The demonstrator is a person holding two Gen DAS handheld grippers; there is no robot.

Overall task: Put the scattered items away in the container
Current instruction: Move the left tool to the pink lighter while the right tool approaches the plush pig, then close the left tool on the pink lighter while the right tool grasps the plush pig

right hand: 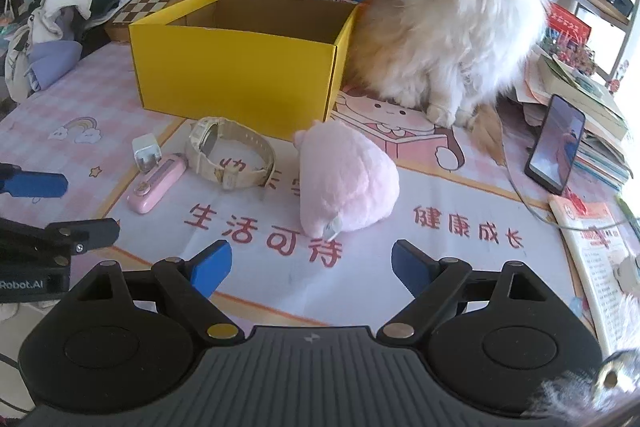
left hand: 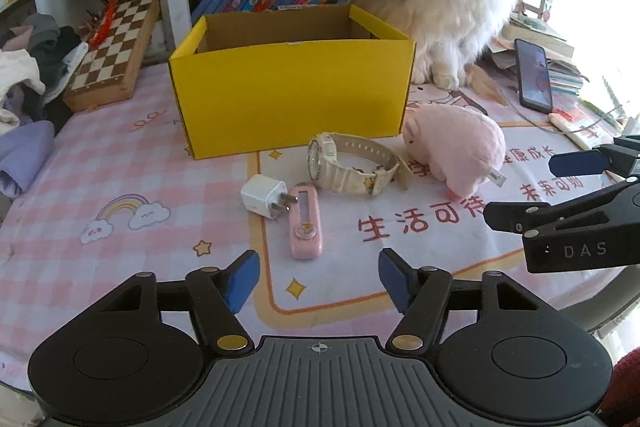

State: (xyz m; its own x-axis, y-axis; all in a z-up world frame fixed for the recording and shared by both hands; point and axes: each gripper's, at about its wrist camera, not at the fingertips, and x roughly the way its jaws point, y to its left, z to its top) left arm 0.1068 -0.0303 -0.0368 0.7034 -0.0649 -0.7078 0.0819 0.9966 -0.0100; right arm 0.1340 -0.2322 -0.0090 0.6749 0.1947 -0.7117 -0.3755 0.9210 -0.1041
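Currently, the left gripper and right gripper are hovering wide open and empty near the pink plush toy, watch and yellow box.

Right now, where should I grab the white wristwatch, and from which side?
Grip the looped strap of the wristwatch, coming down from above. It lies on its side with the band closed in a standing loop, so one finger can go inside and one outside; the face is bulkier.
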